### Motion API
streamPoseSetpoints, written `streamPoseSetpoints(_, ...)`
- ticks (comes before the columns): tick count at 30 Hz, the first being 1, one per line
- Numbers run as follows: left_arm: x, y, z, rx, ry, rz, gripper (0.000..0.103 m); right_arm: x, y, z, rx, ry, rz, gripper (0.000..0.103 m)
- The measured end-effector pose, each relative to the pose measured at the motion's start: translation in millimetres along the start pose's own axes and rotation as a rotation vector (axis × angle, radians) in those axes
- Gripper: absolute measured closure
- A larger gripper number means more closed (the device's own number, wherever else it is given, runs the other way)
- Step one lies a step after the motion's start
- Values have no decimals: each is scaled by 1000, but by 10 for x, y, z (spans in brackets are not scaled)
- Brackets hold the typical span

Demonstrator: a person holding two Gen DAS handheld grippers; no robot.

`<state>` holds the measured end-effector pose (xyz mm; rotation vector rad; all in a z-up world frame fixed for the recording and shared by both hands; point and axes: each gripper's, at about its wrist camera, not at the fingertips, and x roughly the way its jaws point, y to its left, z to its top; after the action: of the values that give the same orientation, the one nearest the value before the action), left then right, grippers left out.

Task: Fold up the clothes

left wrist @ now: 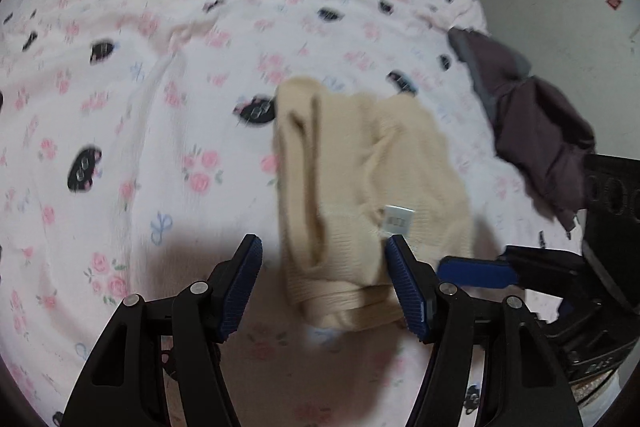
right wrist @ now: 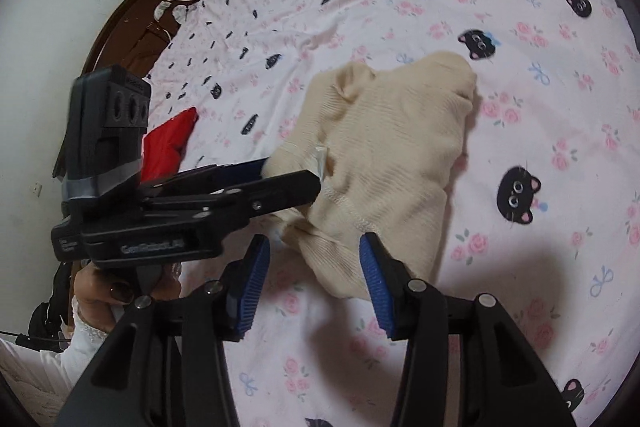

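Observation:
A beige knit garment (left wrist: 360, 167) lies bunched and partly folded on the bed, a white label (left wrist: 398, 217) on its near edge. My left gripper (left wrist: 323, 243) hovers over its near end, open wide; the cloth lies between the blue pads with a clear gap at the left pad. In the right wrist view the same garment (right wrist: 392, 147) has one corner between the pads of my right gripper (right wrist: 314, 239), which stand apart and do not pinch it. The left gripper (right wrist: 294, 171) reaches the garment's left edge there. One pad (left wrist: 476, 273) of the right gripper shows beside the garment.
The bed sheet (left wrist: 160, 67) is pink with roses and black cat faces. A dark purple garment (left wrist: 536, 131) lies crumpled at the bed's right edge. A red folded item (right wrist: 168, 143) sits near the left edge, by dark wooden furniture (right wrist: 132, 27). A hand (right wrist: 108, 291) holds the left gripper.

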<state>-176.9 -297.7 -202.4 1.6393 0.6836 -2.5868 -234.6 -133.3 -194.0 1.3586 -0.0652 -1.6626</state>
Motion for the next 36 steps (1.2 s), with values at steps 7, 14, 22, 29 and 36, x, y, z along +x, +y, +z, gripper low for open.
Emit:
streamPoseSetpoints(7,-287,-11,13,0,-69,-51,44,-59,-37,-68,-4,10,2,55)
streamPoseSetpoints(14,-586,160,426,-46,-159,-249,44,-562,79,205,-46,-113,112,46)
streamPoseSetpoints(22,-20,19,631,-50,-43,-351,44,-246,-36,591,-76,-83,131,41)
streamPoseSetpoints(29,113,217,559,-105,-37,-216,43,0,-348,544,-16,-57,49,42)
streamPoseSetpoints(36,-51,312,499,-133,-59,-240,43,-185,-446,438,13,-110,103,41)
